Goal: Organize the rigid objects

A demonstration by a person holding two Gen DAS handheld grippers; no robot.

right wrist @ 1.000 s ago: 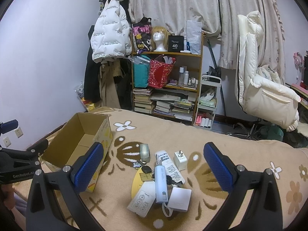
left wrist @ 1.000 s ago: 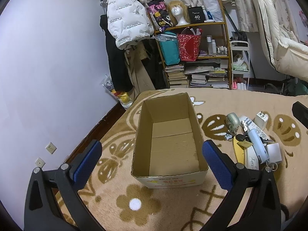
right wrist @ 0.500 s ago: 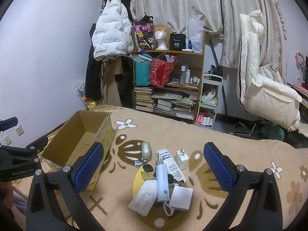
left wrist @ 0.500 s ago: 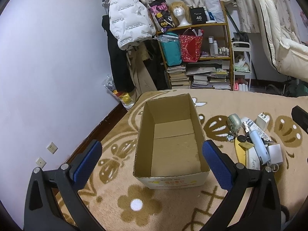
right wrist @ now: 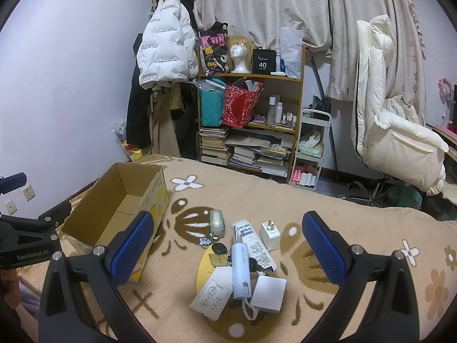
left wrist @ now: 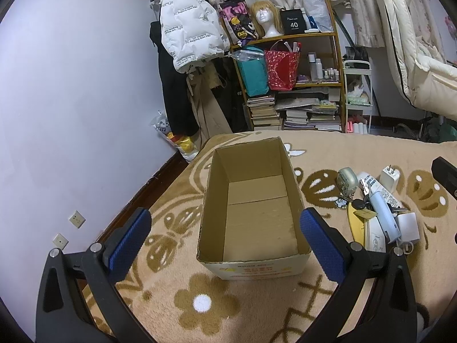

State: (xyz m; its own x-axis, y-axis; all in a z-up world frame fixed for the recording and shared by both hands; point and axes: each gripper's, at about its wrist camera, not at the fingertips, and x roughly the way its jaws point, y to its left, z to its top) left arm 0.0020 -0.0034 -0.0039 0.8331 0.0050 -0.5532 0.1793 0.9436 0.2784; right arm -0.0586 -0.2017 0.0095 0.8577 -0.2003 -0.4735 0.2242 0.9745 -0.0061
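Here, nothing is held by either gripper.
Left gripper point(left wrist: 225, 235): its blue-padded fingers are spread wide and empty, framing the near end of the box.
Right gripper point(right wrist: 228, 245): its blue-padded fingers are likewise held wide apart and empty, above the pile.
Open brown cardboard box point(left wrist: 254, 200): seen empty on the beige flower-patterned blanket point(left wrist: 200, 305); in the right wrist view it lies at 9 o'clock of the pile.
Pile of small things: a pale blue cylindrical power bank point(right wrist: 241, 270) is laid between a white flat remote control point(right wrist: 211, 295) at 7 o'clock and a white square box point(right wrist: 270, 288) at 4 o'clock.
White plug adapter point(right wrist: 270, 234): stood at 1 o'clock of the power bank, beside a white printed tube point(right wrist: 254, 241).
Grey-green tape measure point(right wrist: 216, 223): set at 11 o'clock, near black keys point(right wrist: 218, 248) on a yellow round disc point(right wrist: 204, 270).
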